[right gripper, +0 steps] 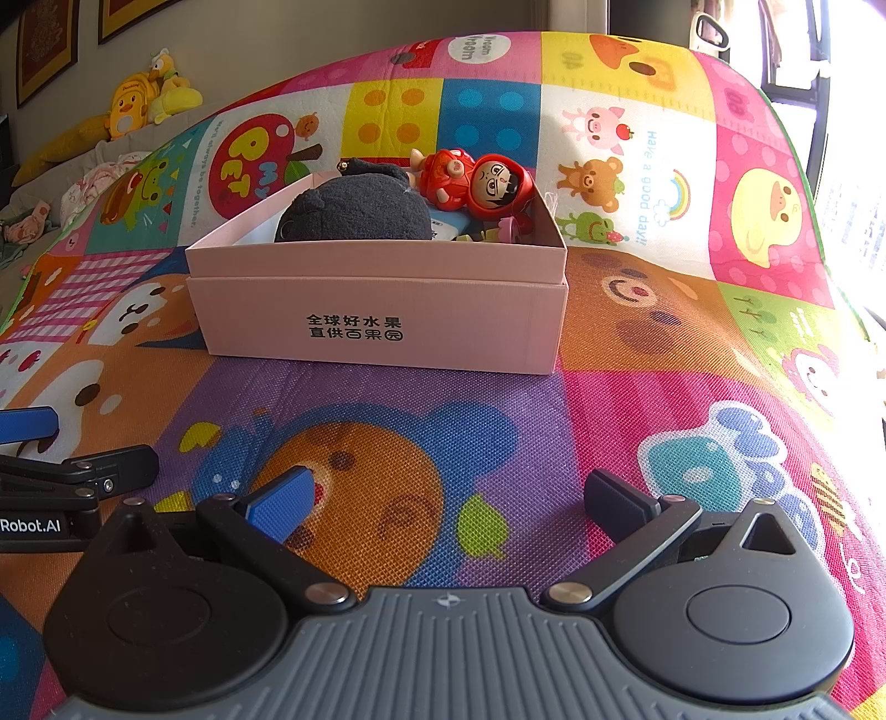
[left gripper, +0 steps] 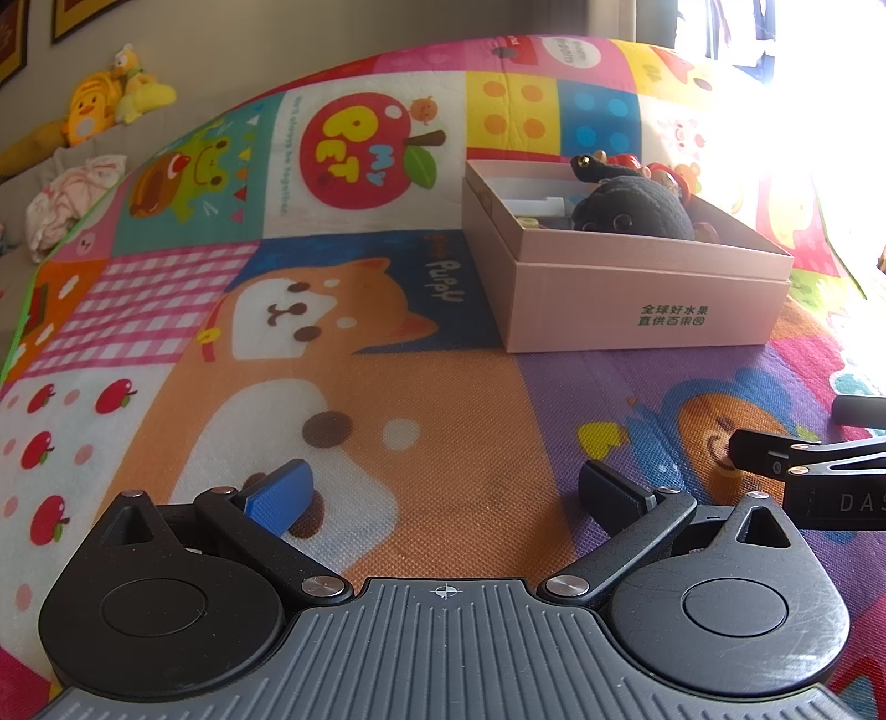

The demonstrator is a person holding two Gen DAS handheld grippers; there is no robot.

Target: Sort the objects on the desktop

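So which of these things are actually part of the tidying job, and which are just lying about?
Part of the job:
- pink box
- black plush toy inside it
- red-hooded doll lying on the pile in the box
- left gripper and right gripper, both open and empty

Just lying about:
- patterned play mat under everything
- yellow plush toys by the wall
- framed pictures

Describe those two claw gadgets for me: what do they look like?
Both match: the left claw and right claw have black linkage arms on round black hubs, a ribbed grey body with a small crosshair mark, one blue finger pad and one black. White lettering marks their sides.
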